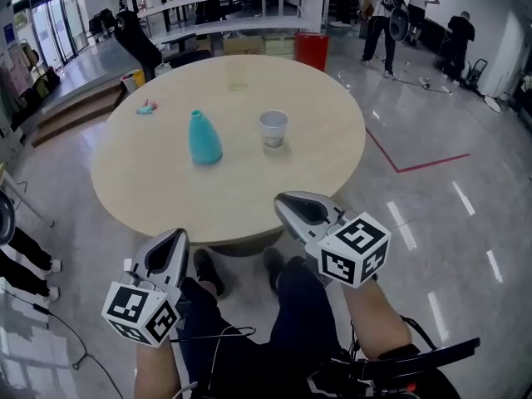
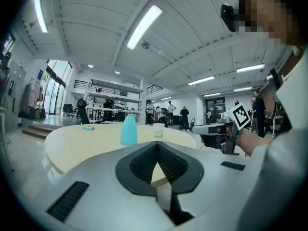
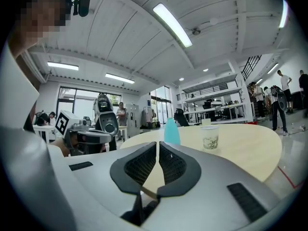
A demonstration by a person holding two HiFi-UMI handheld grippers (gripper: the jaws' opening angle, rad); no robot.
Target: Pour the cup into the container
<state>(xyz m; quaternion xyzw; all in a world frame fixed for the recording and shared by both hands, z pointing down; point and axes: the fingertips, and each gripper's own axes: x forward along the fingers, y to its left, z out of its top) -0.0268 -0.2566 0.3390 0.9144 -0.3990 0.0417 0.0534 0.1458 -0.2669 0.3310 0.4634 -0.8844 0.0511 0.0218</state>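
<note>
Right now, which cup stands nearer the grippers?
The white printed paper cup beside the teal bottle-shaped container; the pale translucent cup stands at the round table's far edge.

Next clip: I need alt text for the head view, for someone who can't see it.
The left gripper and right gripper are held shut and empty at the near edge of a round beige table. On it stand a teal bottle and, to its right, a white paper cup; a pale cup sits at the far edge.

Open lab hall, glossy floor (image 1: 432, 140), ceiling strip lights (image 2: 142, 27), long workbenches (image 1: 218, 28)
</note>
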